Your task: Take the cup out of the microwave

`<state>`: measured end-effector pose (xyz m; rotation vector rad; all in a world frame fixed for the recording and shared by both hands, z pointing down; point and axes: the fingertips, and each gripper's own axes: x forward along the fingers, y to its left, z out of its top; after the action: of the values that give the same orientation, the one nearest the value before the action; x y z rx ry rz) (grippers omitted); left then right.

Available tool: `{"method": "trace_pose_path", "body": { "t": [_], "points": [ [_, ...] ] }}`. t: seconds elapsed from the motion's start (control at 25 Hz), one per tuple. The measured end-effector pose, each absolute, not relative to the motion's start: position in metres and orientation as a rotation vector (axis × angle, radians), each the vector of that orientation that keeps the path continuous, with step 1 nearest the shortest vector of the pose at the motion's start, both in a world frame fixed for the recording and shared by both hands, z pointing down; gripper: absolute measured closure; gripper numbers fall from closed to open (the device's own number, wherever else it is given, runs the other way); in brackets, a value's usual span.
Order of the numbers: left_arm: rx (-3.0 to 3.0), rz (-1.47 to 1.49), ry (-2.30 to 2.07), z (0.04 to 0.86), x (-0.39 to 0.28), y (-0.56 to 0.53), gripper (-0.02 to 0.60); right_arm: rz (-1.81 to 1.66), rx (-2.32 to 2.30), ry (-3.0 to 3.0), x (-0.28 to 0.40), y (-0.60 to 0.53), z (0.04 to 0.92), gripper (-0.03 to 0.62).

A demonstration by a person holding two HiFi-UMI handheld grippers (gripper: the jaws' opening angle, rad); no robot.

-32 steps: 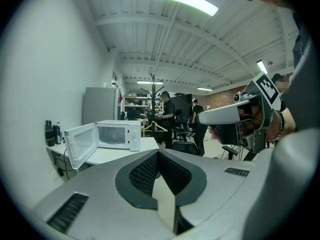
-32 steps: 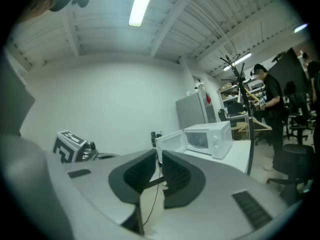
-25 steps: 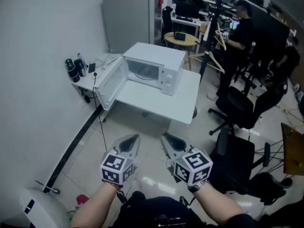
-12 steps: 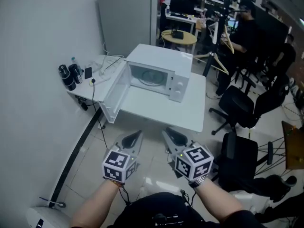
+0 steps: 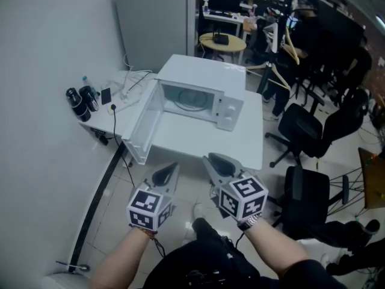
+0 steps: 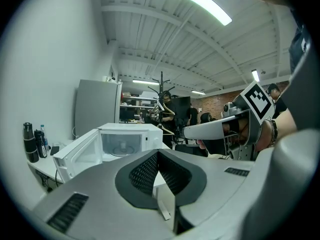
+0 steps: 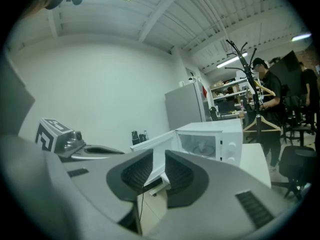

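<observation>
One open microwave (image 5: pixel 204 71), cup (image 6: pixel 123 145) inside | left gripper (image 5: pixel 171 168) closed | right gripper (image 5: pixel 210 160) just opening slightly, empty

Illumination is cool, even and fairly dim, supplied by ceiling tube lights (image 6: pixel 192 1) above the microwave (image 5: pixel 201 95), whose white top reads brightest; both gripper views show strong fisheye curvature with black vignetted corners, and the foreground before the microwave is soft-focused.

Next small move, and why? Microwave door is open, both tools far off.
Likely carry the right tool closer to the microwave: its door stands open, and that tool's jaws, just opening with nothing between them, are well short of it.
</observation>
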<state>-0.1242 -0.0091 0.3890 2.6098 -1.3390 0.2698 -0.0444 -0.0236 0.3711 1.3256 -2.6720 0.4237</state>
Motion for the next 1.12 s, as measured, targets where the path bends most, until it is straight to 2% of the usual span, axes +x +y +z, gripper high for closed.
{"method": "trace_pose_path", "body": {
  "t": [0.24,0.48,0.8,1.12],
  "points": [
    [2.614,0.318,-1.327,0.398,-0.127,-0.053,0.586,0.475,1.355,-2.656,-0.049,-0.078,0.393,0.433],
    [2.599,0.356,-1.295,0.408,-0.127,-0.118,0.586,0.492,1.37,-2.632,-0.056,-0.155,0.415,0.425],
    [2.562,0.388,-1.279,0.429,-0.123,-0.219,0.586,0.474,1.435,-2.538,-0.061,-0.277,0.462,0.363],
    [2.521,0.407,-1.275,0.449,-0.121,-0.292,0.586,0.447,1.49,-2.45,-0.069,-0.369,0.508,0.272]
  ]
}}
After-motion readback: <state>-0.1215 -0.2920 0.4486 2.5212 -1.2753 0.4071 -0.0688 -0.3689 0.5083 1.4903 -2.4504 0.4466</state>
